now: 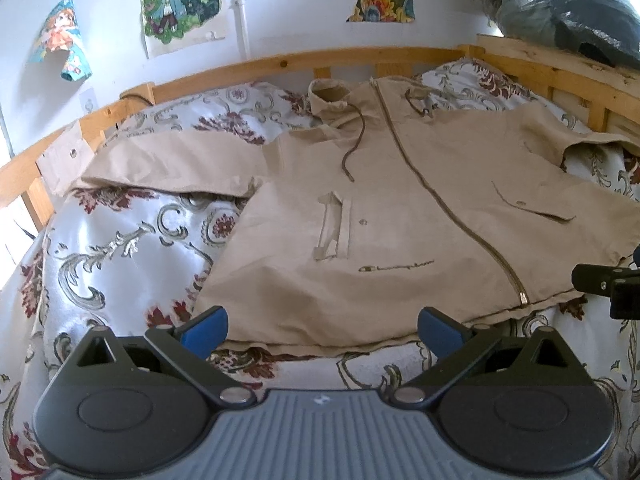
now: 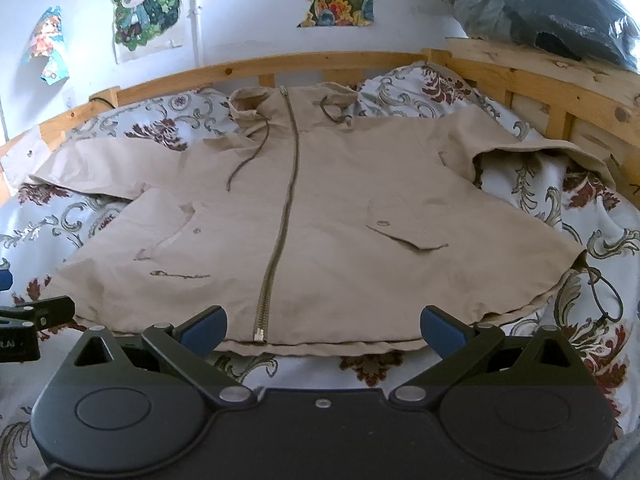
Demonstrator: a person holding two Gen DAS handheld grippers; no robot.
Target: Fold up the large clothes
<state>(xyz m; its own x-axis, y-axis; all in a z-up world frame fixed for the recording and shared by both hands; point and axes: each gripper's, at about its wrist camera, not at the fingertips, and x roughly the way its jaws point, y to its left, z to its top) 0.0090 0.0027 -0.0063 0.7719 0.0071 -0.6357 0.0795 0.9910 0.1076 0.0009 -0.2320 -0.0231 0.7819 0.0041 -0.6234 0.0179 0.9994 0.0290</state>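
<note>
A beige zip-up jacket (image 1: 392, 208) lies spread flat, front up, on a floral bedspread (image 1: 120, 248), sleeves out to both sides. It also fills the right wrist view (image 2: 320, 216). My left gripper (image 1: 322, 330) is open and empty, just short of the jacket's hem on its left half. My right gripper (image 2: 322, 330) is open and empty, just short of the hem near the zipper's lower end (image 2: 260, 334). The right gripper shows at the right edge of the left wrist view (image 1: 608, 284). The left gripper shows at the left edge of the right wrist view (image 2: 32, 316).
A wooden bed rail (image 1: 320, 62) runs along the far and right sides of the bed. Bagged dark bundles (image 2: 560, 12) sit on the rail at the upper right. Posters (image 1: 180, 0) hang on the white wall behind. A loose drawcord (image 2: 600, 292) trails from the jacket's right hem corner.
</note>
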